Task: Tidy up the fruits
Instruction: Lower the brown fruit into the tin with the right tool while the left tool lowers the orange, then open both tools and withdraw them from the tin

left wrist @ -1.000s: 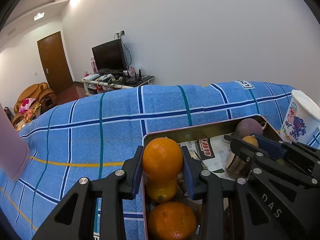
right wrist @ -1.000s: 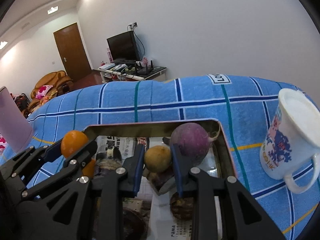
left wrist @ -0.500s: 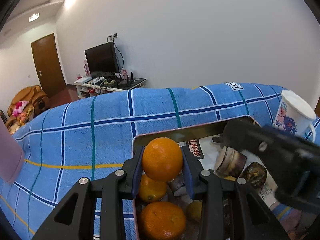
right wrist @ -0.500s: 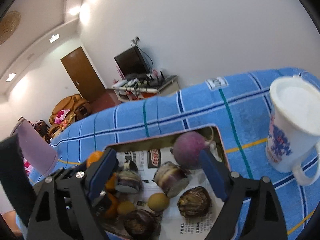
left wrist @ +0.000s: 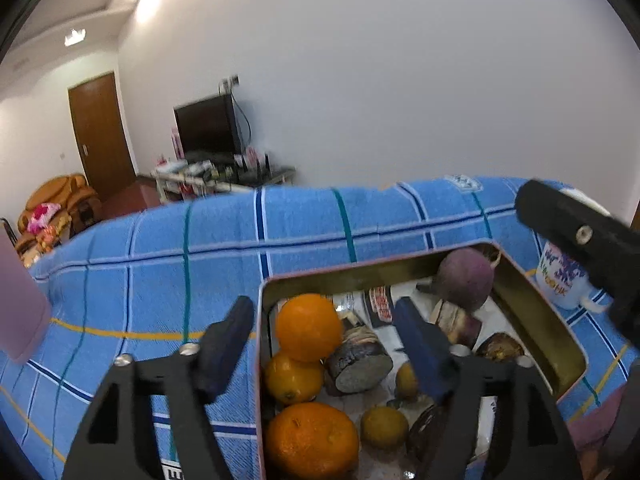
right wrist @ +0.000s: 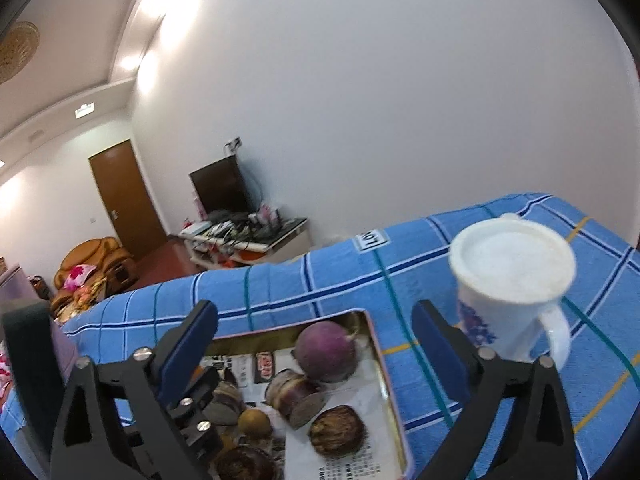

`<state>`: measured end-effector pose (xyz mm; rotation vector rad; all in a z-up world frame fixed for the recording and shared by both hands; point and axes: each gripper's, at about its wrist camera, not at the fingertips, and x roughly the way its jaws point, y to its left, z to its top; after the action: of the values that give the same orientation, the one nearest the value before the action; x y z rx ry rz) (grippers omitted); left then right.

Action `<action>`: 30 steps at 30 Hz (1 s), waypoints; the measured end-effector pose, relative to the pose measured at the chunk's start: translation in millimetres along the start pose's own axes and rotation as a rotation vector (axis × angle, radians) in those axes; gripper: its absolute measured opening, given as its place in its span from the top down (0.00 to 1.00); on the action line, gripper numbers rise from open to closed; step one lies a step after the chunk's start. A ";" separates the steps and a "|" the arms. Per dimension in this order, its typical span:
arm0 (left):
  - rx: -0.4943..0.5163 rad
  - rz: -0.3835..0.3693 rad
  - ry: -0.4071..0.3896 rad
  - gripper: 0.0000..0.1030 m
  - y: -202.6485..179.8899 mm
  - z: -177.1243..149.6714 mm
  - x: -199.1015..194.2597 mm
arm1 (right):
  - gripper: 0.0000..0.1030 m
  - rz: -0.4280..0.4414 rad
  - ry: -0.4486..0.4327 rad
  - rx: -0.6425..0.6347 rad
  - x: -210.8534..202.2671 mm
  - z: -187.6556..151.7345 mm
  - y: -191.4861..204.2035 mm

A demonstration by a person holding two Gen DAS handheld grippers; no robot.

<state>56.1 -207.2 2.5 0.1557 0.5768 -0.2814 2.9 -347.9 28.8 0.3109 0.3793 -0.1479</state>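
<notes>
Opening, the left gripper [left wrist: 324, 340] has jaws spread either side of the top orange [left wrist: 309, 327], its pads clear of the fruit, which sits on two other citrus: three stacked inside the metal tin [left wrist: 536, 312]. Right gripper [right wrist: 316, 344] is opening too, empty, above one purple round fruit [right wrist: 326, 350]; one white mug [right wrist: 512, 280] beyond its right finger.

Oranges [left wrist: 308, 326] stacked at left inside tin [left wrist: 532, 304]; mug [right wrist: 508, 284] on cloth [left wrist: 160, 264], right of tin.

Glossy metal tin [left wrist: 532, 304], woven cloth [left wrist: 160, 248], glazed ceramic mug [right wrist: 516, 280]
</notes>
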 end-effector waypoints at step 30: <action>-0.064 0.159 -0.146 0.21 31.3 -39.0 -61.9 | 0.00 -0.106 -0.162 -0.099 -45.5 -28.8 26.1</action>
<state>-4.0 -155.2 6.8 0.1171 0.4250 -0.1184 -43.5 -310.2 27.9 0.1793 0.2413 -0.2553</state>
